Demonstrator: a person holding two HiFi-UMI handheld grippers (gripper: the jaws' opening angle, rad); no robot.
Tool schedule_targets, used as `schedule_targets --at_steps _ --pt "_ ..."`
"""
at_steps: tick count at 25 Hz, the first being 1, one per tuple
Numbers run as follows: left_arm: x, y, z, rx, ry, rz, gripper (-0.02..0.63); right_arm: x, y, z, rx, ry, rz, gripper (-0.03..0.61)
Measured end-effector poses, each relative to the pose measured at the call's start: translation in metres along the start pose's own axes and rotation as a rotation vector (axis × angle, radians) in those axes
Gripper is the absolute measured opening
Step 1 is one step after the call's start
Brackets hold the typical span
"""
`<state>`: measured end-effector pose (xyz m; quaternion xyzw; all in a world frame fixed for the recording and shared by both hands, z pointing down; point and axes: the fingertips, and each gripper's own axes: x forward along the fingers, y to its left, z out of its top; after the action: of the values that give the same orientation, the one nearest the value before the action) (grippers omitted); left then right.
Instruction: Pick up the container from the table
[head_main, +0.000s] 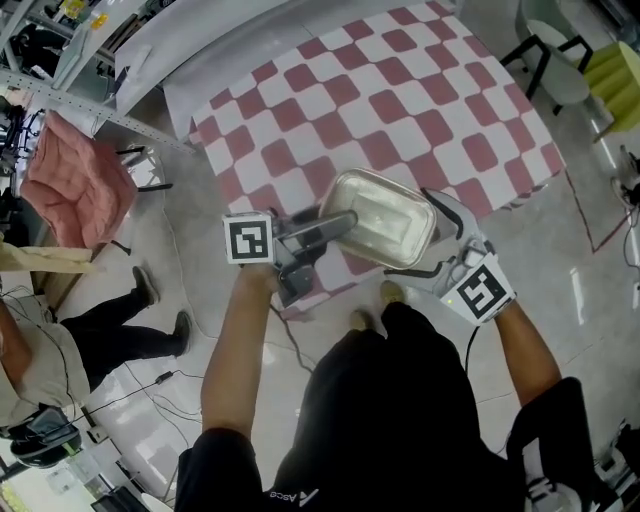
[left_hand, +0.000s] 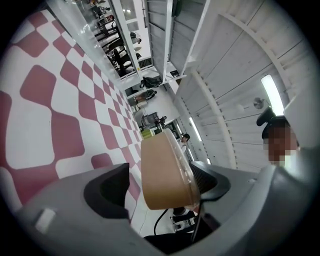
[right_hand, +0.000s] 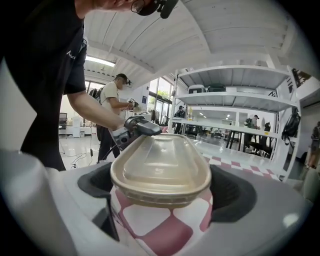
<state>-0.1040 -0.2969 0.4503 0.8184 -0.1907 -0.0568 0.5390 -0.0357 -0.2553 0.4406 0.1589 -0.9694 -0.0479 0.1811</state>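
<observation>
A tan oval container (head_main: 385, 215) with a clear lid hangs just over the near edge of the pink-and-white checked table (head_main: 400, 90). My right gripper (head_main: 432, 238) is shut on its right end. In the right gripper view the container (right_hand: 160, 165) fills the gap between both pads of the right gripper (right_hand: 160, 187), with the checked cloth (right_hand: 160, 225) below it. My left gripper (head_main: 325, 245) reaches in at the left end. In the left gripper view the container (left_hand: 162, 170) stands on edge between the wide jaws of the left gripper (left_hand: 157, 187); the left pad stays apart from it.
A chair with a pink cushion (head_main: 75, 180) stands on the floor at the left, beside a seated person (head_main: 100, 330). A white chair (head_main: 555, 60) sits past the table's right corner. Cables lie on the floor. White shelves (right_hand: 235, 100) line the room.
</observation>
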Motion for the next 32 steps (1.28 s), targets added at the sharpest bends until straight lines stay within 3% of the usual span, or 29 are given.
schedule_targets --at_steps 1,3,4,14,19,23,29,32 --pt "0.001 -0.001 -0.001 -0.007 0.002 -0.002 0.385 0.001 0.002 -0.001 -0.009 0.006 0.011 0.589" --pt "0.003 -0.004 -0.004 -0.039 -0.002 -0.017 0.274 0.004 0.004 -0.002 -0.027 0.015 0.023 0.589" --pt "0.003 -0.004 -0.004 -0.053 -0.004 -0.018 0.263 0.005 0.004 -0.002 -0.036 0.017 0.025 0.589" --pt "0.001 -0.001 -0.003 -0.154 -0.071 -0.008 0.216 0.008 0.006 -0.009 -0.081 0.059 0.017 0.59" --pt "-0.015 -0.003 0.013 -0.196 -0.155 -0.02 0.213 -0.003 0.004 -0.011 -0.109 0.086 -0.002 0.589" --pt "-0.021 -0.005 0.019 -0.19 -0.191 -0.007 0.213 -0.015 0.0 -0.002 -0.046 0.021 -0.018 0.589" --pt "-0.027 -0.014 0.028 -0.18 -0.322 0.041 0.213 -0.037 -0.012 0.037 0.117 -0.181 -0.086 0.578" --pt "-0.03 -0.019 0.028 -0.208 -0.407 0.061 0.213 -0.047 -0.012 0.052 0.163 -0.231 -0.105 0.521"
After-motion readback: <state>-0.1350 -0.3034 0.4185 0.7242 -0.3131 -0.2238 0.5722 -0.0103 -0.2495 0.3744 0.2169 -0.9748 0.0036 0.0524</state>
